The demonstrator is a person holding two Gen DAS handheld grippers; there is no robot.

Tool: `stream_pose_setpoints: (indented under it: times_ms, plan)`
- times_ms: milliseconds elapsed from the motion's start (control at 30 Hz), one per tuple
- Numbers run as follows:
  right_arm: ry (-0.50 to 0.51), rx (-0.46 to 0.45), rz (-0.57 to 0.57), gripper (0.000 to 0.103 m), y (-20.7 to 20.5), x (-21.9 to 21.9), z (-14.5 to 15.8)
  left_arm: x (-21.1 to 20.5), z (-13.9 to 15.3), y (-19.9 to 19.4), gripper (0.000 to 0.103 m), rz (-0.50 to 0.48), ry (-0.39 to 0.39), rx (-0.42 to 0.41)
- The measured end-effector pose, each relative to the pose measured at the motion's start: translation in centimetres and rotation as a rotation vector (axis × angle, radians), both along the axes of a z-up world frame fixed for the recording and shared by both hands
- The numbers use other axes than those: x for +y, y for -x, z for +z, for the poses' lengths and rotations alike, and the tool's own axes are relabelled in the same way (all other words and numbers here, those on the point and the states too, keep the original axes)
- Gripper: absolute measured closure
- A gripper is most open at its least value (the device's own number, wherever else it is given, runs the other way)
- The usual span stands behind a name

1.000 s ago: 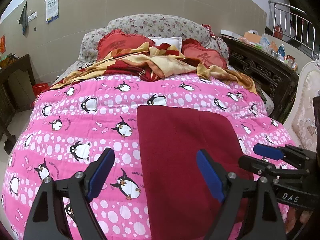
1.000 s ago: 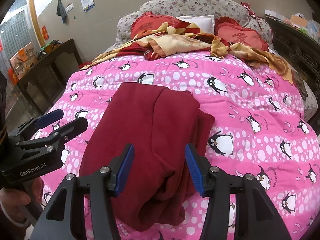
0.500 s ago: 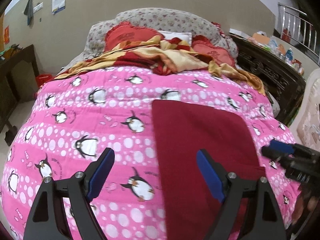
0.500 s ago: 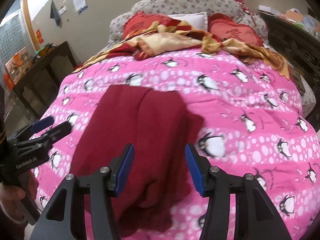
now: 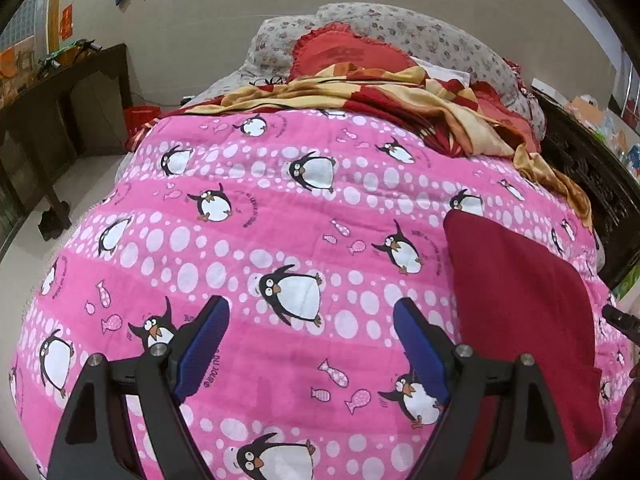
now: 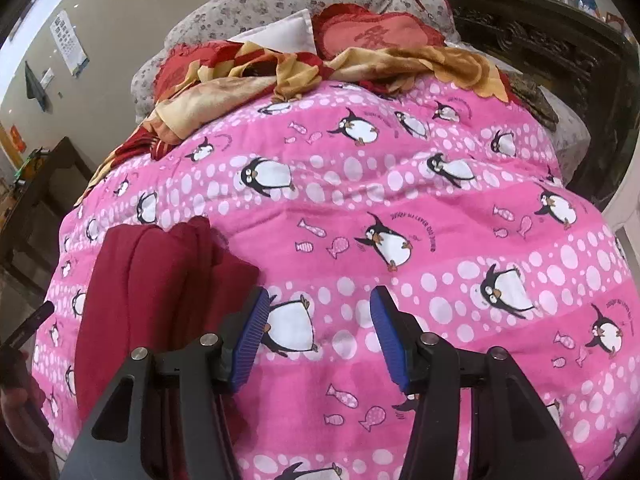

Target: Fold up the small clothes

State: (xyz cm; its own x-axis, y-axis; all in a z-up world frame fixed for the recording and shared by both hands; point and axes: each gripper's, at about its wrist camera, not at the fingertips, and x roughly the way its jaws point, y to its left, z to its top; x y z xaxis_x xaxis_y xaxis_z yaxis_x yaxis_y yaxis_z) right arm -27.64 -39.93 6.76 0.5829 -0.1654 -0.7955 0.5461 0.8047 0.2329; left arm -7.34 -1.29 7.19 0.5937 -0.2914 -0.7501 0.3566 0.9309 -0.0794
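Maroon garment (image 5: 520, 300) on penguin quilt (image 5: 280, 240): soft, light, floppy (folded layers may slide), best pinched at edge corners; left gripper (image 5: 312, 344) and right gripper (image 6: 316, 336) both spread, empty.

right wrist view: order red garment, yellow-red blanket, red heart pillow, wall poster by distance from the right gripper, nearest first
From the right gripper:
1. Red garment, just left of the left finger, lying on the pink quilt.
2. Yellow-red blanket, bunched across the quilt's far end.
3. Red heart pillow, behind the blanket, against the headboard.
4. Wall poster, far upper left, on the wall beyond the bed.
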Motion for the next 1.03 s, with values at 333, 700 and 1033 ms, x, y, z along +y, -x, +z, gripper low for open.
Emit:
stream_pose_setpoints:
  times_ms: [333, 700, 1033]
  plan:
    - [-0.015, -0.047, 0.122, 0.039, -0.9, 5.1, 1.4, -5.1, 2.0, 3.9, 0.016, -0.134, 0.038, -0.020]
    - [0.046, -0.047, 0.270, 0.039, -2.8, 10.9, 2.5, -10.0, 2.4, 7.4, 0.016, -0.255, 0.038, -0.045]
    - [0.040, -0.050, 0.255, 0.039, -2.4, 10.4, 2.3, -10.8, 2.4, 8.1, 0.016, -0.292, 0.022, -0.086]
